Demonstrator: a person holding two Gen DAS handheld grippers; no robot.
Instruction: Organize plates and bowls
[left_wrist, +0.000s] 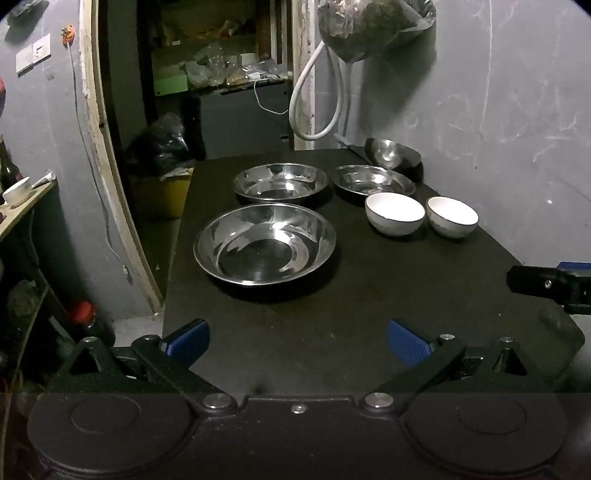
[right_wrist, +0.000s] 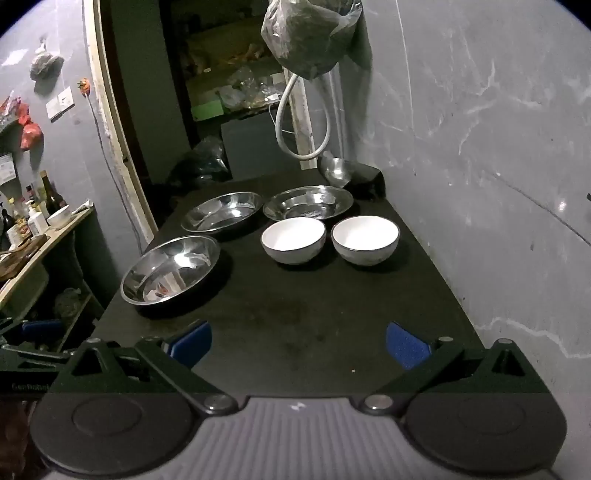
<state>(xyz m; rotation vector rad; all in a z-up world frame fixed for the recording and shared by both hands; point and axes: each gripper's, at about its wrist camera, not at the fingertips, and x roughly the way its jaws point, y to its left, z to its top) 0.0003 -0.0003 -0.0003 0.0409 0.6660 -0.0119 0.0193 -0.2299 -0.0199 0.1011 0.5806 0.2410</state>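
On the black matte worktop (left_wrist: 369, 295) all the dishes sit upright, mouths up, round with no long axis. A shiny steel plate (left_wrist: 264, 243) lies nearest, left of centre; two more steel plates (left_wrist: 281, 181) (left_wrist: 372, 180) lie side by side beyond it. Two white glazed bowls (left_wrist: 394, 213) (left_wrist: 452, 215) stand close together to the right, just near of the far right plate. A small steel bowl (left_wrist: 391, 152) leans tilted in the far corner by the grey wall. The left tongs (left_wrist: 298, 341) and right tongs (right_wrist: 299, 341) both gape wide, blue ribbed pads empty, touching nothing, above the near edge.
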